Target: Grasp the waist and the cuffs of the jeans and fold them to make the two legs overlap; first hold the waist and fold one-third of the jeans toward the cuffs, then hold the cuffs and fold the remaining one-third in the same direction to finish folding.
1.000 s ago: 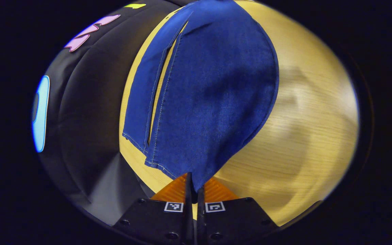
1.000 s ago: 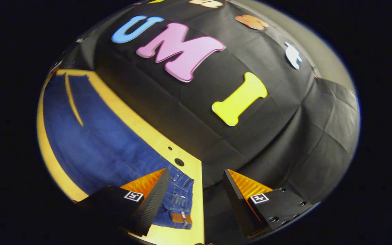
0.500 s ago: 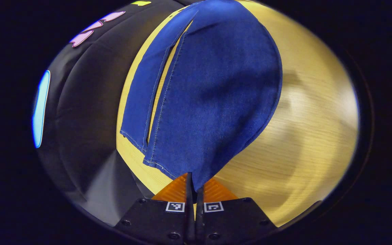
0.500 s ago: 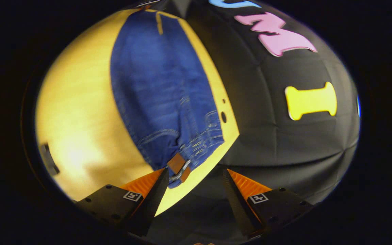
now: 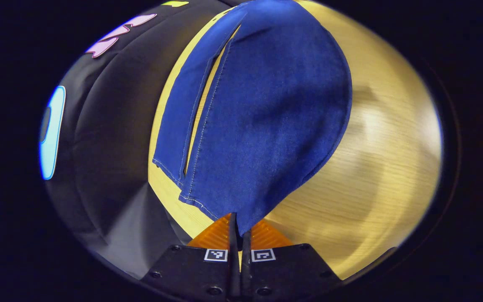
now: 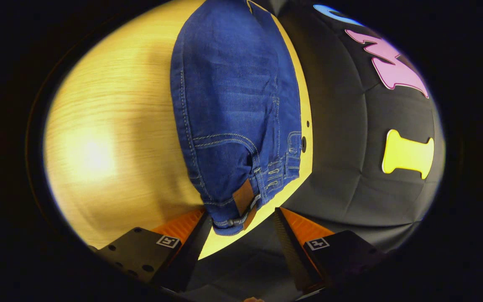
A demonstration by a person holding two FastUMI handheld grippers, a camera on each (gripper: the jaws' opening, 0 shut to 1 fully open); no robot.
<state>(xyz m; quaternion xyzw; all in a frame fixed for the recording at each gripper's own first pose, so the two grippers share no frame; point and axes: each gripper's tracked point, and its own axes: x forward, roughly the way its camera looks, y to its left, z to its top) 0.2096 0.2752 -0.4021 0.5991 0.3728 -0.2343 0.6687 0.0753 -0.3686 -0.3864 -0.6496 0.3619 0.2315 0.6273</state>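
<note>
1. Since the earlier frame the right gripper (image 6: 238, 224) has swung from the booth wall to face the waist (image 6: 241, 205), which now lies between its fingers, spread wide and touching nothing.
2. Count: one pair of jeans (image 5: 262, 121), two legs, on one wooden table (image 5: 375, 167).
3. Left gripper (image 5: 238, 228) is clenched on the nearer cuff (image 5: 212, 205); the second cuff (image 5: 167, 167) lies flat just beyond.
</note>
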